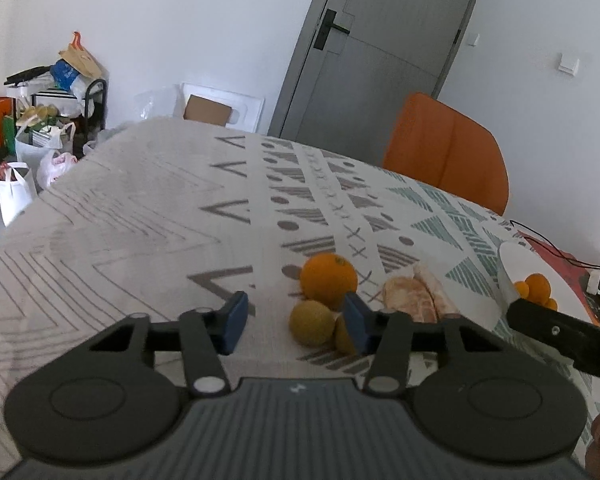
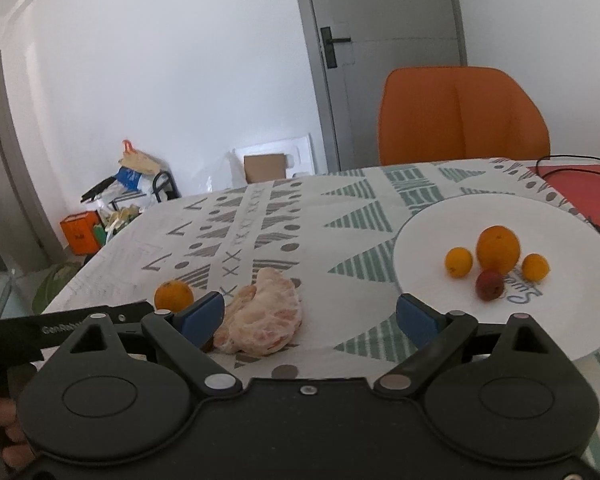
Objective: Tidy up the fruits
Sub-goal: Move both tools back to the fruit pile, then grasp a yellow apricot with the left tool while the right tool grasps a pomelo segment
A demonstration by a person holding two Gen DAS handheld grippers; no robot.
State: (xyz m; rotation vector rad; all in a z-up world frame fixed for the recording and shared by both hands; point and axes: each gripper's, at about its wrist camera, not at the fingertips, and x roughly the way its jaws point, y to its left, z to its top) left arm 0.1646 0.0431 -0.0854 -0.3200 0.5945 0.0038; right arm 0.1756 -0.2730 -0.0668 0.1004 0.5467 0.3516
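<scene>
task status: partly complete. the white plate on the right side of the table already carries four fruits: one large orange, two small oranges either side of it, and one dark red fruit in front. none of these needs further handling, as far as the views show.

remaining items lie on the patterned tablecloth, left of the plate and apart from it:
- a whole orange
- a yellow-green round fruit, touching or just beside that orange
- a small yellow-orange fruit, largely hidden behind one blue pad of the left unit
- a peeled citrus in segments, just beside the group

left tongs: jaws apart, empty, low over the table, with the yellow-green fruit between the pads. right tongs: jaws wide apart, empty, with the peeled citrus next to the left-hand pad and the plate rim just beyond the right-hand pad.

obstructions: the loose fruits sit close together, so closing on one is likely to nudge its neighbour. the two units work close to each other; each body shows in the other's view. the peeled citrus looks soft and likely needs a light grip.

surroundings: an orange chair behind the table, a grey door, a black cable over a red mat, and bags and boxes on the floor.
</scene>
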